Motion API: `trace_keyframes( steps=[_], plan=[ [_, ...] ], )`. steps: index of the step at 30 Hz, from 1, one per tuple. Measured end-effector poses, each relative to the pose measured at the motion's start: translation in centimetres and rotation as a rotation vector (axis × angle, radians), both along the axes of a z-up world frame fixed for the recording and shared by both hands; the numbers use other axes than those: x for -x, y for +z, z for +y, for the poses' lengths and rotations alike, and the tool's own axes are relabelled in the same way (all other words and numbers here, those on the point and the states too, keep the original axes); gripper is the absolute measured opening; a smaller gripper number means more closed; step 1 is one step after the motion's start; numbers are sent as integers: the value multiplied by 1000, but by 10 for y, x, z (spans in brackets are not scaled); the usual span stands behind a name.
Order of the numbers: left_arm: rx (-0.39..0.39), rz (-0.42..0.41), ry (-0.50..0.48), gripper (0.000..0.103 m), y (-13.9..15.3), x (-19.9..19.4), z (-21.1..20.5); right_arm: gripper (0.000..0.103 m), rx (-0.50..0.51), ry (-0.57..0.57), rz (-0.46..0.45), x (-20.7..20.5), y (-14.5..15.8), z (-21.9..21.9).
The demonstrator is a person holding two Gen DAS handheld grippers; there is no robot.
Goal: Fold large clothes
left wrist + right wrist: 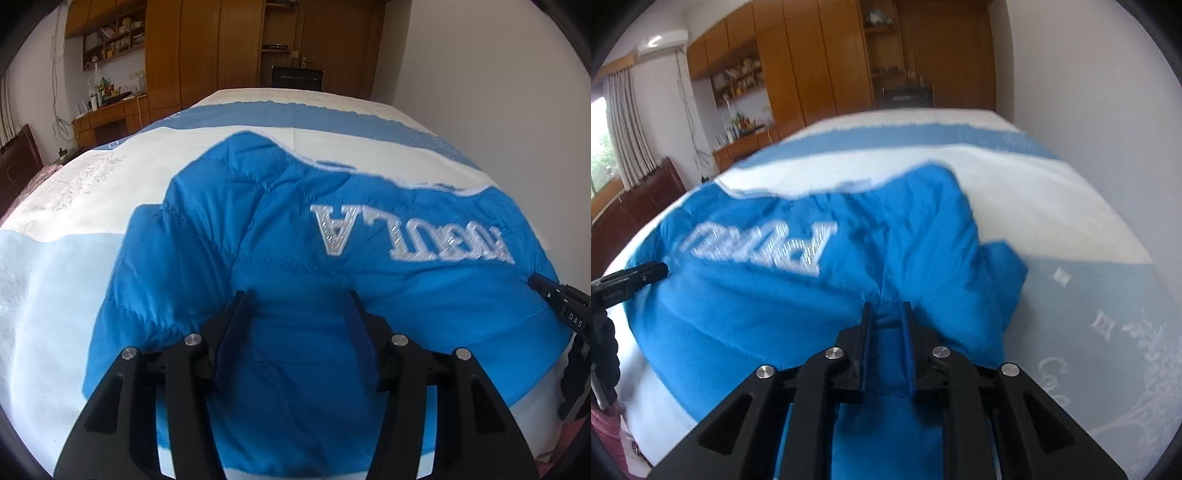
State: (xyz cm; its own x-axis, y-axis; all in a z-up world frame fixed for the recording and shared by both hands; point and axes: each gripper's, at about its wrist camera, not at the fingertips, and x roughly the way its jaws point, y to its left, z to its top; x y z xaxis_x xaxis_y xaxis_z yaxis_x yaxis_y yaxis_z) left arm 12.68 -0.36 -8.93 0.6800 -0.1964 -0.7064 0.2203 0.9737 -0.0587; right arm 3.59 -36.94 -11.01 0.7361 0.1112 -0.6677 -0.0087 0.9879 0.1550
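Note:
A bright blue padded jacket [295,229] with white letters lies spread across the bed, and it appears again in the right wrist view [768,295]. My left gripper [297,295] hovers low over its near edge. The jaws stand wide apart with smooth, unpinched blue fabric between them. My right gripper [886,308] has its jaws close together on a puckered fold of the jacket near the sleeve side. Each gripper also shows in the other's view: the right gripper [546,291] at the right edge, the left gripper [653,273] at the left edge.
The bed cover [92,192] is white with pale and mid-blue bands, and it stretches well beyond the jacket. Wooden wardrobes [207,48], a desk with shelves [110,110] and a dark headboard [18,162] stand around the bed. A white wall [480,92] runs along the right side.

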Motion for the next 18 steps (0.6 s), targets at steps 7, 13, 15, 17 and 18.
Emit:
trace_keyframes(
  steps=[7,13,15,17,18],
  plan=[
    [-20,-12,5,53,-4,1,-4,13,-33,-13,7,-1,-4,-3],
    [28,-12,19,59,17,17,10,13,-53,-36,-15,11,20,3],
    [30,-23,37,60,26,26,17,13,-49,-26,-6,11,25,9],
    [32,-31,61,63,34,34,23,13,-57,-13,-2,12,27,13],
    [28,-32,72,66,36,38,26,13,-58,-7,-4,12,29,15]
  ],
)
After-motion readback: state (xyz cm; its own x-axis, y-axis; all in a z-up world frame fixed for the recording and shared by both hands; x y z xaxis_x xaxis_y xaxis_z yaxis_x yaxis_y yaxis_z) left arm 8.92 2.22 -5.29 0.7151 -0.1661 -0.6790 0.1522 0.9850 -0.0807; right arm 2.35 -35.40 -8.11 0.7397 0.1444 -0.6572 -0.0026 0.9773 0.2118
